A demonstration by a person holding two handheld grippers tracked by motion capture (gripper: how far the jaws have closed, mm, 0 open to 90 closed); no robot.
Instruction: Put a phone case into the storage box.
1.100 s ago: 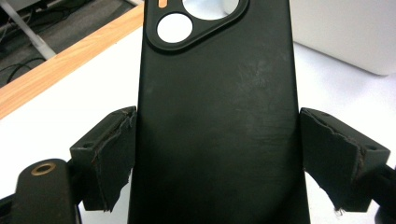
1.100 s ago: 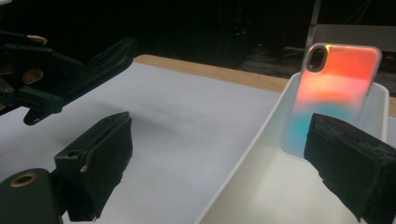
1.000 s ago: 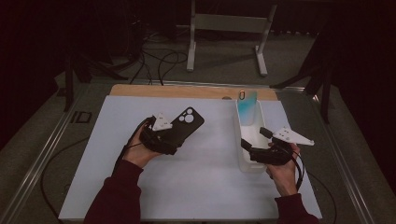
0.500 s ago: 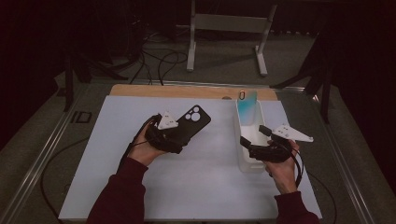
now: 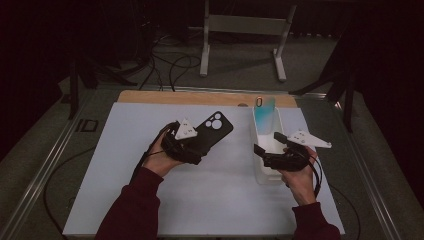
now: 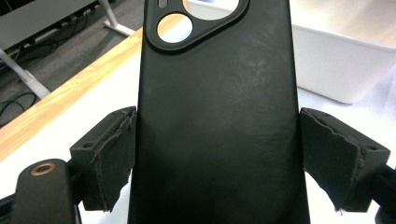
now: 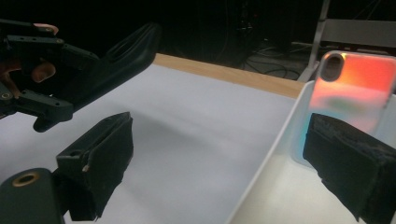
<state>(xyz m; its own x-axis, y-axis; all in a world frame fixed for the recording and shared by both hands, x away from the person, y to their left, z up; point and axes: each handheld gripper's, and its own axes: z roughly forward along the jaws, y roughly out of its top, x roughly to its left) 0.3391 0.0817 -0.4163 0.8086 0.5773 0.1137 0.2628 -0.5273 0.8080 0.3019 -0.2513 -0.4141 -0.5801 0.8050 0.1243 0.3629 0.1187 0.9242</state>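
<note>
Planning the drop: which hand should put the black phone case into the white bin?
Left, likely. Its tongs already clamp the black phone case, near the white bin. The right tongs are open astride the bin's wall.

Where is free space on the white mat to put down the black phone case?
The white mat is bare left of the left gripper, and along its near part between the two forearms. It is crowded at the right: the white bin with the iridescent case stands there, with the right gripper at it.

Case (image 5: 212,133) left of bin (image 5: 264,155)
</note>
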